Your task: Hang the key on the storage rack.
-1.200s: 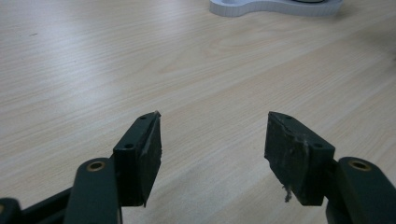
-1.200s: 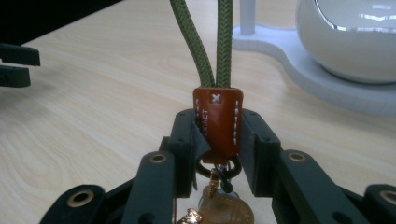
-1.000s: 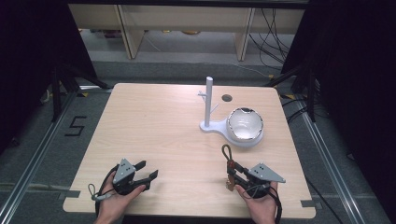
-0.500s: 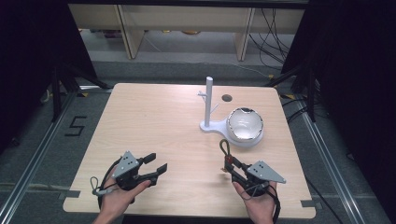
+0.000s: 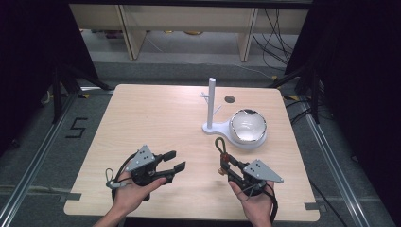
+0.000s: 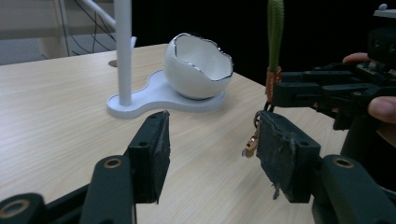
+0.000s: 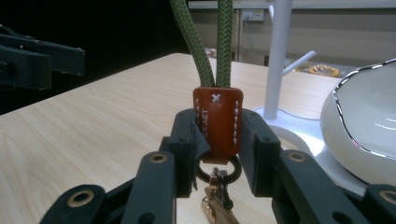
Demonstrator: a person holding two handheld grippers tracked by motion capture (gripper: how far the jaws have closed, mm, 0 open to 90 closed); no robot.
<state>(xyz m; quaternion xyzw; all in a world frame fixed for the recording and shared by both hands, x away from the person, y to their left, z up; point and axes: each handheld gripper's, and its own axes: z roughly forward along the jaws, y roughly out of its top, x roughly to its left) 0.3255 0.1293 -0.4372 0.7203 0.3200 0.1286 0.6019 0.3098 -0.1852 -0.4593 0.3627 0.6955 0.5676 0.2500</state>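
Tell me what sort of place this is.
Probably a lab recording bay: a bare wooden table on a floor taped with the number 5, cables behind, dark curtains either side.

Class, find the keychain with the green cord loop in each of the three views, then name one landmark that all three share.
High view: the keychain is low, right of centre, clamped in the right gripper.
Left gripper view: at the right, green cord rising, clasp hanging below.
Right gripper view: centre, its brown leather tab between the jaws.
Shared landmark: the white post beside the bowl.
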